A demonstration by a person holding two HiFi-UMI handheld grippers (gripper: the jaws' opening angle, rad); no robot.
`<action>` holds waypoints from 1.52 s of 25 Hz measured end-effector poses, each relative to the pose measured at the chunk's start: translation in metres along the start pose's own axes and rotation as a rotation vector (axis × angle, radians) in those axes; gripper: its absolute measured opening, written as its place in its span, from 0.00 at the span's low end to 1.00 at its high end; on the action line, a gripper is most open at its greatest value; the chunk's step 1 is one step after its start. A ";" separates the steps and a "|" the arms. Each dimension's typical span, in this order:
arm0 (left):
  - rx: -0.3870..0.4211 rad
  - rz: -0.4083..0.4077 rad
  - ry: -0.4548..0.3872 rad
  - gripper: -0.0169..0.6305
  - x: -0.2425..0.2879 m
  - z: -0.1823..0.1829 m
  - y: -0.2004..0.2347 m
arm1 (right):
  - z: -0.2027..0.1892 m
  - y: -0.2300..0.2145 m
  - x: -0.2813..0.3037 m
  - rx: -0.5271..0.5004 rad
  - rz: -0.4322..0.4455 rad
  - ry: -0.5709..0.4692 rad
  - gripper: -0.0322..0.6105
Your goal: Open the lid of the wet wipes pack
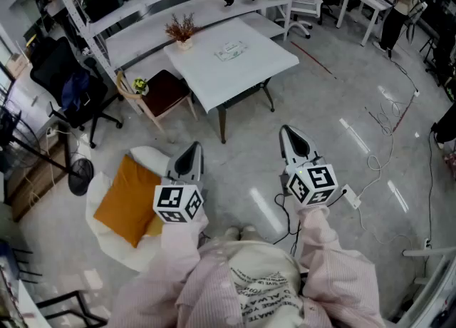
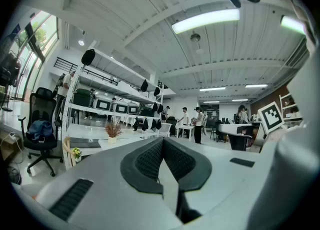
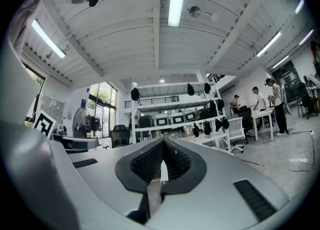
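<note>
Jaws closed and empty on left gripper [image 1: 192, 152] and right gripper [image 1: 290, 136], wet wipes pack [image 1: 231, 50] well apart on table [image 1: 206, 73].

White table [image 1: 214, 77], orange cushion [image 1: 128, 202], black chair [image 1: 51, 66]

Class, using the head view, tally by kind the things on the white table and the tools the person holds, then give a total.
wet wipes pack: 1
dried-flower vase: 1
tongs: 2, left tongs and right tongs
Total: 4
</note>
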State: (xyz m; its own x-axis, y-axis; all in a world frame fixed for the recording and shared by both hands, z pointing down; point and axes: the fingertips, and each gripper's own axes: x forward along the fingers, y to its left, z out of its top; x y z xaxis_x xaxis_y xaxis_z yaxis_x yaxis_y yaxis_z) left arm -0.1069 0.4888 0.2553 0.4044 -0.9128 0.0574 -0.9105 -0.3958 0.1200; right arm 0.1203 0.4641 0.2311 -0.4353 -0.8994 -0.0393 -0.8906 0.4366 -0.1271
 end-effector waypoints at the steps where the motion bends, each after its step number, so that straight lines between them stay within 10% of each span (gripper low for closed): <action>1: 0.000 -0.001 0.000 0.02 0.000 0.000 -0.003 | 0.001 -0.002 -0.002 0.000 0.003 0.000 0.05; 25: -0.057 0.027 0.016 0.02 0.014 -0.022 -0.015 | -0.010 -0.031 0.001 -0.046 0.052 -0.012 0.05; 38: -0.072 0.014 0.053 0.02 0.040 -0.037 -0.004 | -0.031 -0.049 0.029 0.001 0.020 0.012 0.21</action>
State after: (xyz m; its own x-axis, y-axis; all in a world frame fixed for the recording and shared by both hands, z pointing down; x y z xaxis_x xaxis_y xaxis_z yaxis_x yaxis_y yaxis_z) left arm -0.0835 0.4578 0.2933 0.3974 -0.9108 0.1121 -0.9082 -0.3730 0.1898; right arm 0.1473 0.4176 0.2672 -0.4545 -0.8903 -0.0301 -0.8817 0.4544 -0.1271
